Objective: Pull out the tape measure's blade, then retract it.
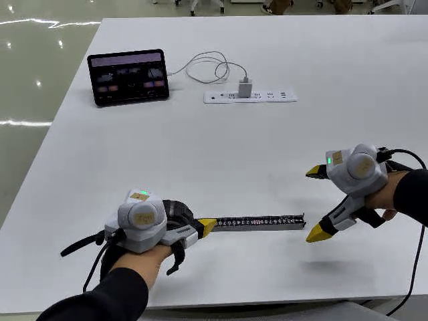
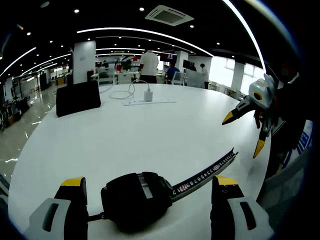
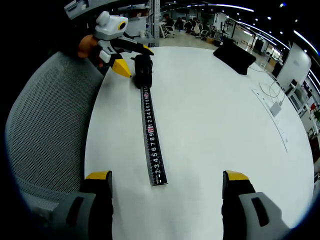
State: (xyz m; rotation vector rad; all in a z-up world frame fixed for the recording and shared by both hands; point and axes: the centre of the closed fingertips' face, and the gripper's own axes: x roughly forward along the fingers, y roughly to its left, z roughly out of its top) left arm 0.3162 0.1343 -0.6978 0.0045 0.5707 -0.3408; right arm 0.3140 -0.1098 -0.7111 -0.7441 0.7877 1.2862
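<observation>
Flat blk blade (image 3: pixel 152 135), glossy wht table (image 1: pixel 267 167)

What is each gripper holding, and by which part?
Nothing is gripped. The left gripper stands open around the tape measure's case, gaps on both sides; the right gripper is open, clear of the blade.

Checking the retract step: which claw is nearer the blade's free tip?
Right. The right claw hangs open beyond the blade tip, apart from it; the left claw straddles the case at the far end.
</observation>
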